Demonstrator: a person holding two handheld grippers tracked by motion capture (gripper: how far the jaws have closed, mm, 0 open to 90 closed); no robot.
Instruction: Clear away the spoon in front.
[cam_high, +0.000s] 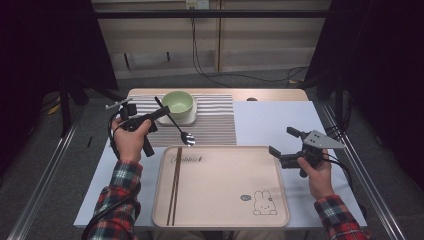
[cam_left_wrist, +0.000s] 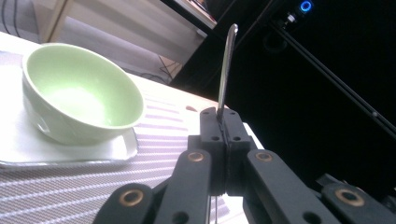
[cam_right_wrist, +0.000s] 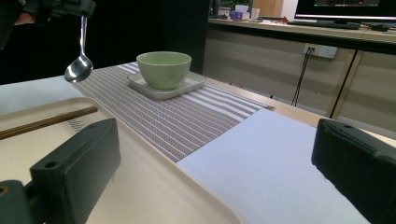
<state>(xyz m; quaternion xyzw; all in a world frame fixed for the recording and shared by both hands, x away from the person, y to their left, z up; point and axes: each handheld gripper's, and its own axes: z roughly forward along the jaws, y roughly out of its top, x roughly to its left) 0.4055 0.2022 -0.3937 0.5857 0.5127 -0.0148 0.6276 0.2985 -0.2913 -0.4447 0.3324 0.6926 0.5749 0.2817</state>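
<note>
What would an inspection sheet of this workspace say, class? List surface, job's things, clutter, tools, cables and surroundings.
Surface: table under white sheet, with striped placemat and beige tray.
Job's things: spoon held in the air, bowl end down; green bowl on white square saucer; chopsticks on the tray.
Clutter: nothing seen.
Tools: left tool shut on the spoon handle; right tool open, empty.
Cables: black cable along the left sleeve; cables on the floor behind.
Surroundings: dark curtains, metal frame rails.

Bowl (cam_high: 177, 104) on saucer (cam_high: 192, 119) on striped mat (cam_high: 215, 125) — behind tray (cam_high: 220, 200). 2 chopsticks (cam_high: 174, 185) in tray's left part. Spoon (cam_high: 175, 124) hangs above mat's front-left — left of bowl.
</note>
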